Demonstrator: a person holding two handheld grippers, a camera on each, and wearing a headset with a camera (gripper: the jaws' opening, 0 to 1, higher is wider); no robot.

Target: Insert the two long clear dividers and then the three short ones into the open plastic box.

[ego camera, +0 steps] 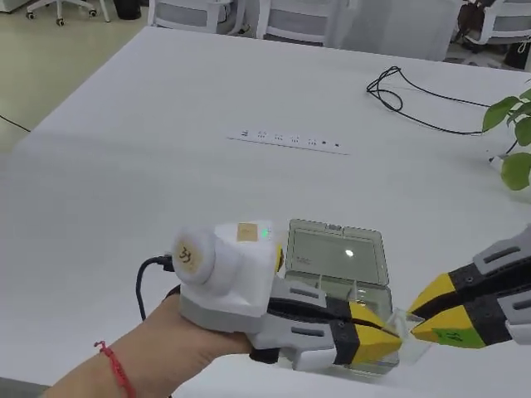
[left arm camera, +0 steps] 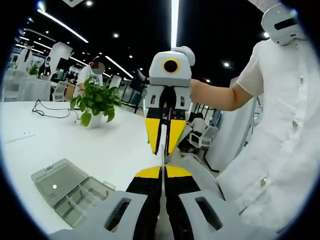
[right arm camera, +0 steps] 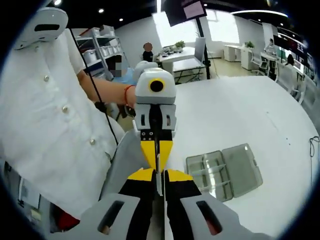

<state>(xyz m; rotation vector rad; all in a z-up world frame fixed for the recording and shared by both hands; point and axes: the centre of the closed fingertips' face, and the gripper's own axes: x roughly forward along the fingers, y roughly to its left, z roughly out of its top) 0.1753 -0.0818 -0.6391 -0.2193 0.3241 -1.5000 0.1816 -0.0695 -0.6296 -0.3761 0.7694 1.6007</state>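
Note:
The open clear plastic box [ego camera: 336, 257] lies on the white table, lid flat behind the tray; it also lies low left in the left gripper view [left arm camera: 70, 192] and right of centre in the right gripper view [right arm camera: 225, 172]. In front of the box, my left gripper [ego camera: 397, 336] and right gripper [ego camera: 415, 319] meet tip to tip. Both are shut on one thin clear divider [ego camera: 417, 348], held above the box's near right corner. The divider is seen edge-on [left arm camera: 162, 160] between my left gripper [left arm camera: 162, 170] and the facing right gripper [left arm camera: 162, 149]. I cannot tell whether it is long or short.
A white power strip [ego camera: 289, 139] lies mid-table. A black cable [ego camera: 398, 95] loops at the far right, beside a potted plant [ego camera: 514, 133]. Office chairs stand beyond the table's far edge. The person's white-shirted body is close behind the grippers [right arm camera: 55, 110].

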